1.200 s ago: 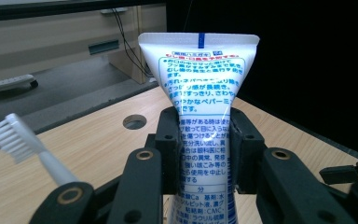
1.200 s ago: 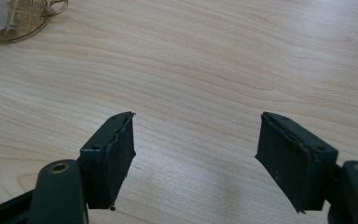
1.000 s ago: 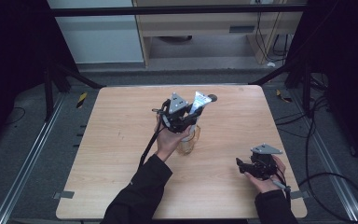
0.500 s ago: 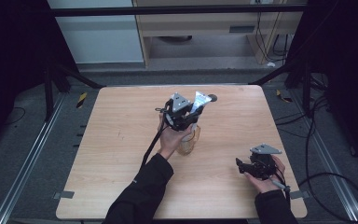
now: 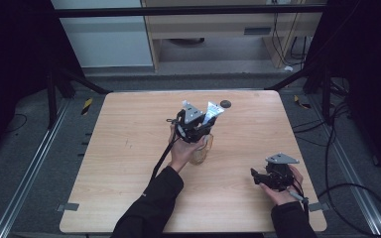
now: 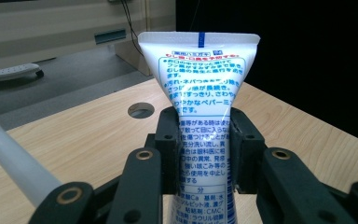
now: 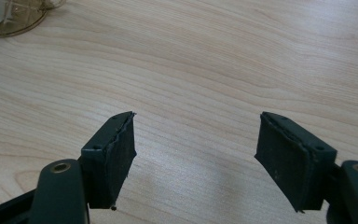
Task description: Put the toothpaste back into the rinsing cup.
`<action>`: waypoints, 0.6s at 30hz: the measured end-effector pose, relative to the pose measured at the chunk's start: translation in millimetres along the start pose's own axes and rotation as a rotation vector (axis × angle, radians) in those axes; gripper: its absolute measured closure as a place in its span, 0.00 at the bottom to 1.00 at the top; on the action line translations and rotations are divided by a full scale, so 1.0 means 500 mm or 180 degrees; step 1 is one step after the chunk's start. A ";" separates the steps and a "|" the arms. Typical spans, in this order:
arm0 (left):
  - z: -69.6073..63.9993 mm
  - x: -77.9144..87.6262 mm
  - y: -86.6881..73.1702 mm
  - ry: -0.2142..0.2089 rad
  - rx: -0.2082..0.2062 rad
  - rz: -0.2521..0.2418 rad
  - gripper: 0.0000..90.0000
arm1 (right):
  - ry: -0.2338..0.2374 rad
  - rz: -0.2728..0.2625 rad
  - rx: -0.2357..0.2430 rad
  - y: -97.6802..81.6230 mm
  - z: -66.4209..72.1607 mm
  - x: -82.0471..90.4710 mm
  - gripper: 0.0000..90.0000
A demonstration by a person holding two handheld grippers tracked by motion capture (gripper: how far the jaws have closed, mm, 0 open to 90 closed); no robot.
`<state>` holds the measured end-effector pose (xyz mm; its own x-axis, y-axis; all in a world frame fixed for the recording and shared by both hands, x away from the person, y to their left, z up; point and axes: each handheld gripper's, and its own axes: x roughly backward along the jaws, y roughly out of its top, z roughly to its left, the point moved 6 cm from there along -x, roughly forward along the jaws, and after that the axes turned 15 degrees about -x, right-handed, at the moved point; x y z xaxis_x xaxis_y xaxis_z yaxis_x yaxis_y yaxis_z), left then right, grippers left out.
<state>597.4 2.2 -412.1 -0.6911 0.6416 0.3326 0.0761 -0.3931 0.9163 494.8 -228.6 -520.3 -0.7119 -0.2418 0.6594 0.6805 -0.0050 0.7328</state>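
Note:
A white toothpaste tube with blue print stands upright between the jaws of my left gripper, which is shut on its lower half. In the high view the left gripper hangs over the middle of the table with the tube sticking up and to the right. Just beneath it stands a clear glass. My right gripper rests near the front right of the table. Its jaws are open over bare wood, with nothing between them.
A round cable hole sits in the wooden table behind the tube. A pale rod crosses the lower left of the left gripper view. The glass's base shows at the top left of the right gripper view. Dark frame rails flank the table.
The left gripper has sunk a little toward the glass with the tube still in its jaws. The right gripper has kept still.

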 end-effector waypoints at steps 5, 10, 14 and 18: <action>-0.006 -0.003 -0.014 -0.0009 -0.0011 0.0026 0.76 | -0.0002 0.0012 0.0003 -0.001 0.000 0.000 0.31; -0.007 -0.002 -0.024 0.0001 0.0019 -0.0003 0.76 | -0.0008 0.0011 0.0009 -0.001 0.000 -0.001 0.31; -0.009 0.003 -0.027 0.0008 0.0006 -0.0033 0.76 | -0.0010 0.0016 0.0008 -0.002 0.001 -0.001 0.31; -0.011 0.004 -0.041 0.0027 0.0000 -0.0007 0.76 | -0.0017 0.0015 0.0012 -0.002 0.000 -0.001 0.31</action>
<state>590.7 7.9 -431.5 -0.6975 0.6368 0.3288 0.0747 -0.3917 0.9171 494.5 -228.4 -521.1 -0.7097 -0.2367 0.6636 0.6831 -0.0003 0.7304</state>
